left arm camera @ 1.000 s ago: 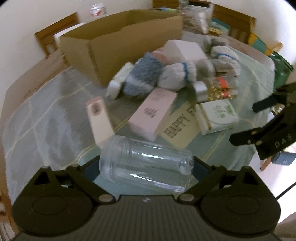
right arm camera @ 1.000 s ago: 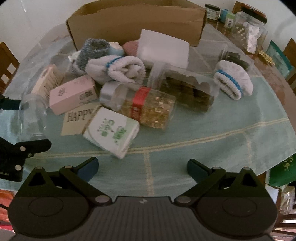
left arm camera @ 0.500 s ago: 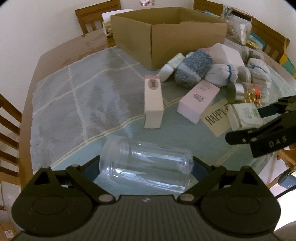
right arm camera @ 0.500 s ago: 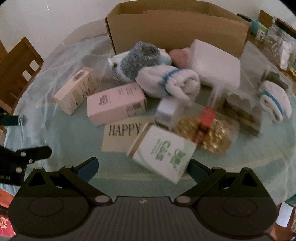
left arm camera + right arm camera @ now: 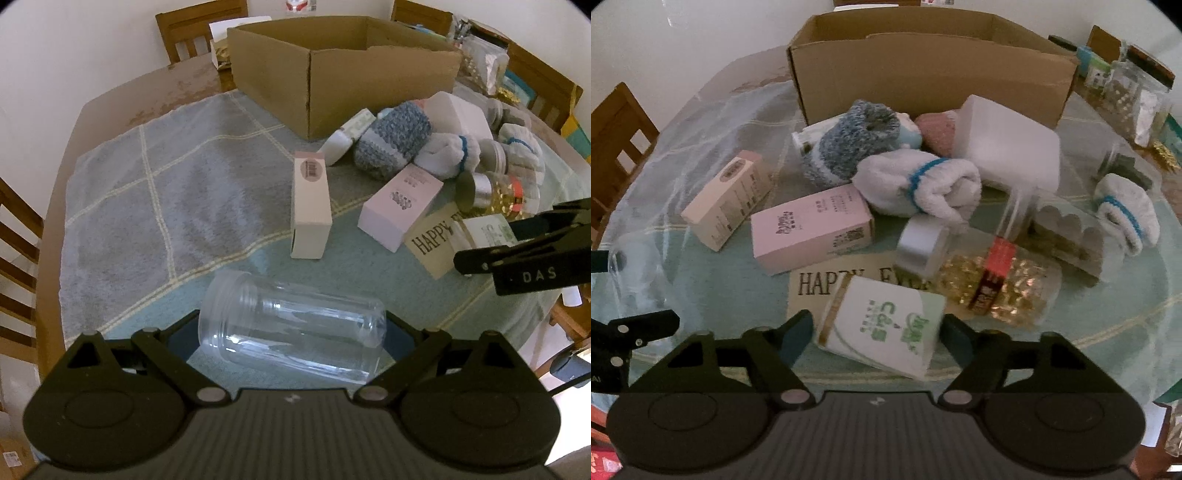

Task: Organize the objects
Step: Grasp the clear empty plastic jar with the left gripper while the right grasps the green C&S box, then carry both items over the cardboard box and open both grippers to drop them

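My left gripper (image 5: 291, 332) is shut on a clear plastic jar (image 5: 291, 332) and holds it sideways above the tablecloth. The jar also shows at the left edge of the right wrist view (image 5: 631, 273). My right gripper (image 5: 875, 332) is open, its fingers on either side of a white and green box (image 5: 886, 328) that lies on the cloth; contact is unclear. An open cardboard box (image 5: 332, 70) stands at the back. In front of it lie a pink box (image 5: 812, 229), a cream box (image 5: 310, 203), rolled socks (image 5: 916, 188), a gold-filled jar (image 5: 990, 284) and a "HAPPY" card (image 5: 432, 240).
A checked cloth (image 5: 166, 192) covers the wooden table (image 5: 155, 88). Wooden chairs (image 5: 199, 26) stand around it. Jars and packets (image 5: 1137, 99) crowd the back right. My right gripper (image 5: 528, 254) shows at the right of the left wrist view.
My left gripper, still holding the jar, has pulled back and swung left, so more bare cloth shows. My right gripper has moved forward and down to the white and green box.
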{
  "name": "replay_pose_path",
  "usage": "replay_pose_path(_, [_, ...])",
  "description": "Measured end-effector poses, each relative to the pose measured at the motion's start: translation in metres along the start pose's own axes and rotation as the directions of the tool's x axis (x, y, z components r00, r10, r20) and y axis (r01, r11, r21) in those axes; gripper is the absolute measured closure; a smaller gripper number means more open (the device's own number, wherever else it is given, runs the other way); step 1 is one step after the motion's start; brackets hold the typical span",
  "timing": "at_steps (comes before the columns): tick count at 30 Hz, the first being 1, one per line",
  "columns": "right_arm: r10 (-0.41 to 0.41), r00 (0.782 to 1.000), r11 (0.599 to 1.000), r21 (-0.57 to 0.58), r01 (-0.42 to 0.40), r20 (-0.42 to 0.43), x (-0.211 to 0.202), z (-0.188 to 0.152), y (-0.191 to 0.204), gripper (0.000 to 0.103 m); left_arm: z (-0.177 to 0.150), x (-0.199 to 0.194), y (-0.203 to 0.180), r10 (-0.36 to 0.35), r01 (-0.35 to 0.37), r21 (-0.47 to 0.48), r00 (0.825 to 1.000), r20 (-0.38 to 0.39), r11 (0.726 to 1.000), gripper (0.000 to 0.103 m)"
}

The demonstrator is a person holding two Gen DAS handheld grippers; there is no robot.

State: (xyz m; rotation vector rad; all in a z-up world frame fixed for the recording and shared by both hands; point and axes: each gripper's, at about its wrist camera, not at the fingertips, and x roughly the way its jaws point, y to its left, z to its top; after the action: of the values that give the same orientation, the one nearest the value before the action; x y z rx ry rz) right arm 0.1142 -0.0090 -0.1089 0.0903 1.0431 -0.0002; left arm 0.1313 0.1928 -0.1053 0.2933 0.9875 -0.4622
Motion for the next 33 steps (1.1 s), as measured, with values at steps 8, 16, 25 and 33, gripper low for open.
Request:
replay_pose_path(8, [0.039, 0.999, 0.999, -0.004, -0.039, -0.025, -0.012, 0.003, -0.01, 0.028, 0.008, -0.006, 0.0, -0.006, 0.006, -0.001, 1.0, -0.02, 1.0, 0.009])
replay_pose_path(16, [0.062, 0.996, 0.995, -0.08, -0.067, -0.061, -0.022, 0.01, -0.01, 0.033, 0.012, -0.01, -0.001, 0.022, -0.022, 0.009, 0.999, -0.044, 1.0, 0.012])
replay_pose_path(25, [0.055, 0.992, 0.987, -0.146, -0.071, -0.115, -0.006, 0.005, -0.008, 0.028, 0.014, -0.006, -0.006, 0.04, -0.044, -0.054, 0.996, -0.075, 0.998, 0.012])
replay_pose_path(33, [0.011, 0.993, 0.982, -0.188, -0.033, -0.118, 0.002, 0.012, 0.006, 0.027, 0.013, -0.007, -0.002, 0.036, -0.043, -0.095, 0.997, -0.072, 0.995, 0.012])
